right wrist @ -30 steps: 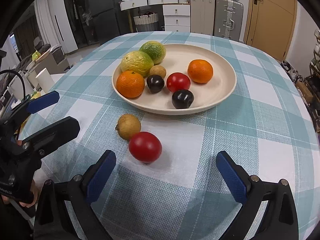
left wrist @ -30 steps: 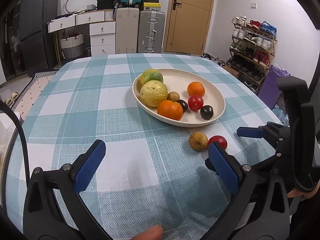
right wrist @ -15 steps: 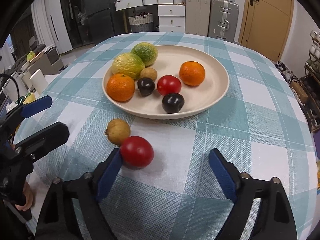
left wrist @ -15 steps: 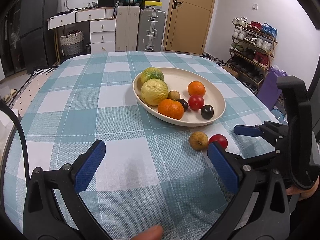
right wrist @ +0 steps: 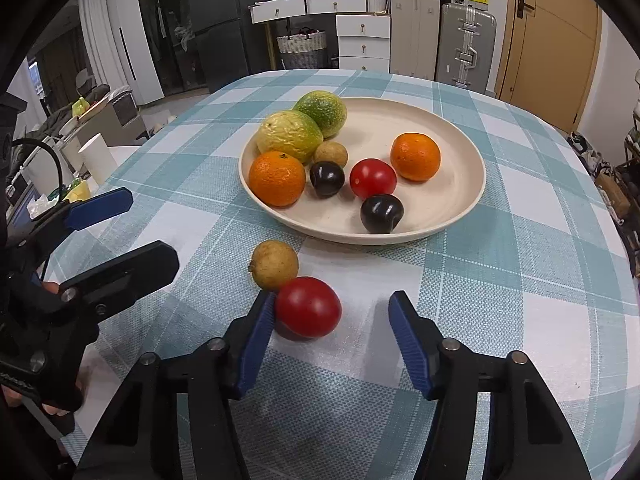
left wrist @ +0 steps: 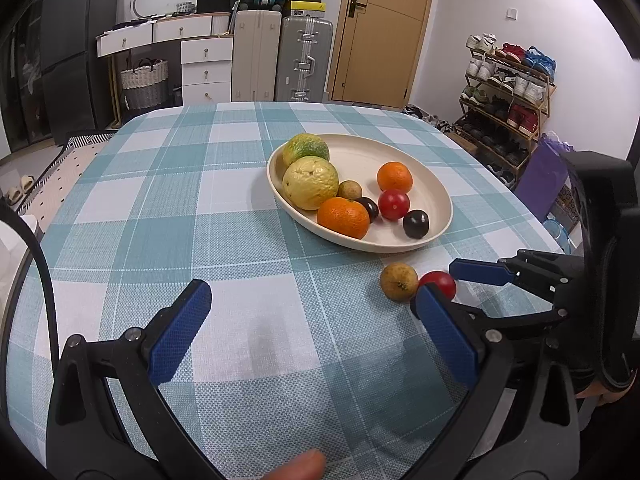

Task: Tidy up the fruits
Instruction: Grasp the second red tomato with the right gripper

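While both claws hang over the checked cloth, the stock reads as follows:

- Table [right wrist: 520, 264]: round, under a teal-and-white checked cloth.
- Plate [right wrist: 460, 216]: cream, shallow, at the far middle of the table. It holds two large yellow-green fruits at its far left, two oranges, two dark plums, one red fruit and one small brown fruit.
- Red tomato [right wrist: 308, 307]: loose on the cloth, near side of the plate and apart from it.
- Brown fruit [right wrist: 274, 264]: loose on the cloth, touching or just short of the red tomato on its far-left side, between it and the plate.
- Right gripper [right wrist: 332, 320]: tilted down at the cloth, jaws closing with the red tomato between them. The left pad [right wrist: 262, 328] lies against the tomato's side; the right pad [right wrist: 404, 328] stands clear of it with bare cloth between.
- Left gripper [left wrist: 308, 320]: jaws wide apart, nothing between them but cloth; it hangs to the left of the two loose fruits.
- Person: a fingertip [left wrist: 300, 466] shows at the near edge of the left wrist view.
- Room behind: drawers, suitcases, a wooden door, a shoe rack on the right.
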`<state>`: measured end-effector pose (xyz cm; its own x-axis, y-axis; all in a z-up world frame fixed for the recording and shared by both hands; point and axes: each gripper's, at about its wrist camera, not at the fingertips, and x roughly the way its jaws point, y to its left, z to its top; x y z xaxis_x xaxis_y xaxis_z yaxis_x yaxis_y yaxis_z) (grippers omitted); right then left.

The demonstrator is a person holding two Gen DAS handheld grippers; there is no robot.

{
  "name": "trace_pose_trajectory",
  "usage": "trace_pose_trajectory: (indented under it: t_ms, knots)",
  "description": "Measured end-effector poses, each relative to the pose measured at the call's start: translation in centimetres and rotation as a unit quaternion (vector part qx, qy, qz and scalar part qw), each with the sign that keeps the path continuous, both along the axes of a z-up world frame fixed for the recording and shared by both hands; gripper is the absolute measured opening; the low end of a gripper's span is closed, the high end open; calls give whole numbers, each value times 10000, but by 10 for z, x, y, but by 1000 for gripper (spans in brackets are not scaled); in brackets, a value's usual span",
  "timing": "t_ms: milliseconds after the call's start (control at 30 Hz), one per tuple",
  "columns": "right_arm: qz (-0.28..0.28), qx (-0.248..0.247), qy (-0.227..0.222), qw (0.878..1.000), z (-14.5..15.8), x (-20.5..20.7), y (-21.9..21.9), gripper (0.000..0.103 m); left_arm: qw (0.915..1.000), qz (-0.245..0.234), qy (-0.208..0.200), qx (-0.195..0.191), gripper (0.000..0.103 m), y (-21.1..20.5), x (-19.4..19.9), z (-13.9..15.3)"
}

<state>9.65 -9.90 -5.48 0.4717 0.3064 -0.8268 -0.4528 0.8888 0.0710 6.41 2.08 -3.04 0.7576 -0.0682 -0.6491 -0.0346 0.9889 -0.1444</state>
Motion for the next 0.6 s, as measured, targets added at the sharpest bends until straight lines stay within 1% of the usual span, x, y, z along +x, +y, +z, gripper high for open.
trace_pose_trajectory:
  t_ms: [167,233,433,600]
  knots:
    - [10,50,-5,10000,0,-1,-1,55,10000,-3,2,1,102,0,0,0]
    - [36,86,1,10000,0,-1,0,51,10000,-2,3,-4,102,0,0,0]
    - [97,229,66,9997,1,-2,-1,33,10000,-3,7,-6,102,0,0,0]
    - [64,440,78,9990,3,-8,-8,32,10000,-26,-3,-15,102,0,-1,-2]
